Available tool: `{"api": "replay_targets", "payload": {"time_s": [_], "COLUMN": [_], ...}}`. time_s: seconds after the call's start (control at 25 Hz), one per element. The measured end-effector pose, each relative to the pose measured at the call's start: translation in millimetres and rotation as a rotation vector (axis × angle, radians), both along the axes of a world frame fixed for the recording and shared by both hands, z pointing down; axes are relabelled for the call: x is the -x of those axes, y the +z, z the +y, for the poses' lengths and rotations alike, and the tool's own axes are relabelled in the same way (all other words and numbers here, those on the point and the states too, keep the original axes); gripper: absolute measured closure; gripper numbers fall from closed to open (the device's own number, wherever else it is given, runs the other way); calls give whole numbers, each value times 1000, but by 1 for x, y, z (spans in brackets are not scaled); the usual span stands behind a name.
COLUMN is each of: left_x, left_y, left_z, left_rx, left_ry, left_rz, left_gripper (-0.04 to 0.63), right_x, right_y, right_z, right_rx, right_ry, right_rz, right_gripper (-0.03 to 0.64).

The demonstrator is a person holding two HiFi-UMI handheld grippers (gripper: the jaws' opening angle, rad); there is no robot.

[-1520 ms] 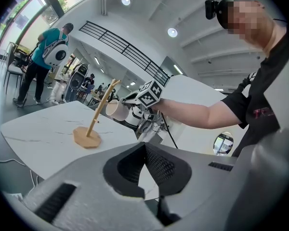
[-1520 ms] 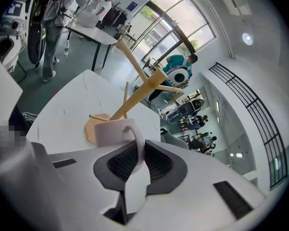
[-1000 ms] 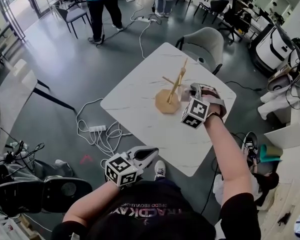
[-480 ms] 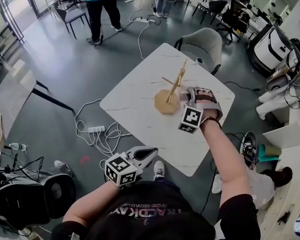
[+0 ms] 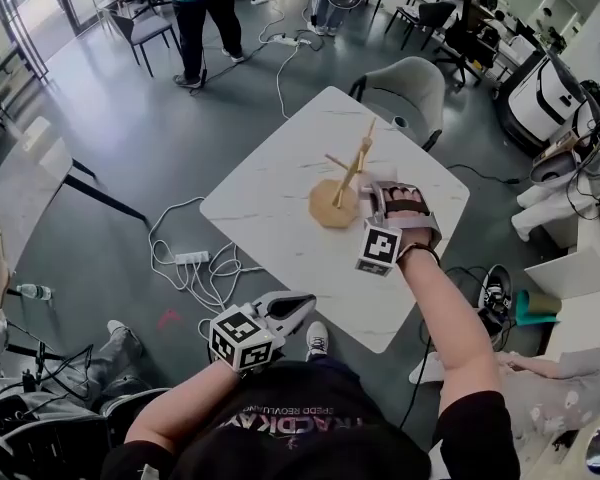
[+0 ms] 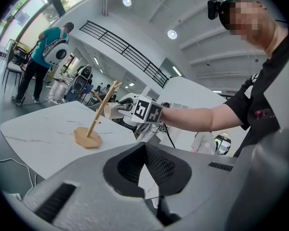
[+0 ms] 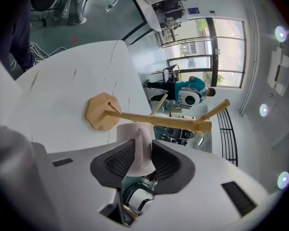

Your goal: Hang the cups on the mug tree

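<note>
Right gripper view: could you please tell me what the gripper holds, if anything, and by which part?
The handle of the pink cup stands between the jaws of the right gripper, but they are opening, so it is letting go.

Blk shirt [image 5: 280,430] print, seen upside-dn, reads approx. "SPEED REVOLUTION".
</note>
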State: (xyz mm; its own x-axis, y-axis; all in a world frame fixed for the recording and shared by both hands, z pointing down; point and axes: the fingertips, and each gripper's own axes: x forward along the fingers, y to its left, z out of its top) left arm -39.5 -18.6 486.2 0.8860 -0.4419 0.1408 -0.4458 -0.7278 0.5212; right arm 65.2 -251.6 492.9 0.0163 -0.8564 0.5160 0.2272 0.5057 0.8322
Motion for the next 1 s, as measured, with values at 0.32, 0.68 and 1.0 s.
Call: {"api": "replay_targets", "payload": {"time_s": [0.32,0.68,1.0], "left_x": [-2,-9,-16], "left_y": [-5,-7,-9], "left_z": [3,8,8], "left_rx": [-3,-9,-12], "left_ry": [11,40,51], "left_rz": [-6,-15,-18], "left_gripper": [598,598,598], "right_x": [0,-1,6], "right_y": [-7,-10,-39], "right_z": [13,27,50], "right_rx": [-11,-29,4], "right_ry": [-12,-37,-12], "right_rz": [-39,-60,-376], "right_gripper": [509,509,537]}}
